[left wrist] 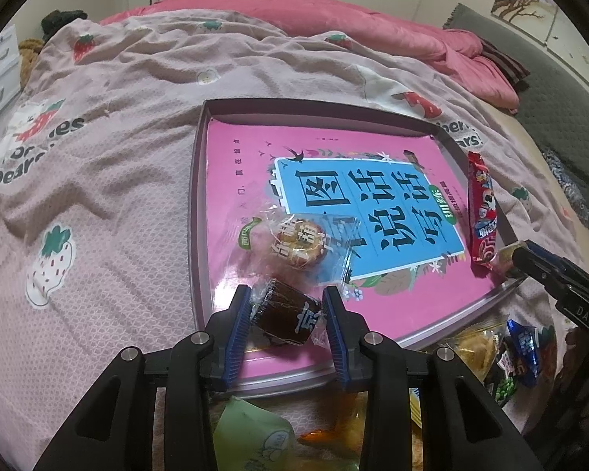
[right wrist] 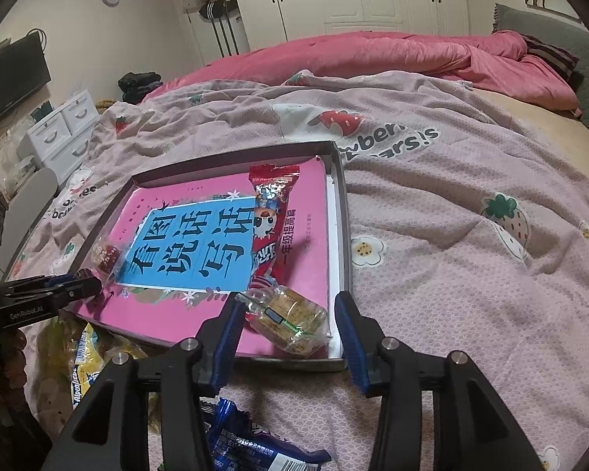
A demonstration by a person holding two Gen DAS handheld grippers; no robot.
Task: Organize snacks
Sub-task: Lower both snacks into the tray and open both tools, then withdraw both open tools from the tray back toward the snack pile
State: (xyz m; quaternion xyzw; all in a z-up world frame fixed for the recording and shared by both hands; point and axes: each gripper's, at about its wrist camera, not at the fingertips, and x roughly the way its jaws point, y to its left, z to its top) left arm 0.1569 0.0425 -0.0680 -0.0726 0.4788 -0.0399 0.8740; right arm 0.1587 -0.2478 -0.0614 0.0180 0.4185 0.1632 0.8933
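A shallow grey-rimmed tray lies on the bed, with a pink book flat inside it. My left gripper is shut on a dark brown snack in clear wrap, low over the tray's near edge. A round pastry in clear wrap lies just beyond it. A long red snack packet lies along the tray's right side. In the right wrist view my right gripper stands open around a wrapped yellow biscuit, which rests in the tray's near right corner; the right pad is clear of it.
Loose snacks lie on the strawberry-print blanket in front of the tray: a green packet, a blue packet and a yellow sweets bag. A pink quilt is bunched at the far side. White drawers stand left of the bed.
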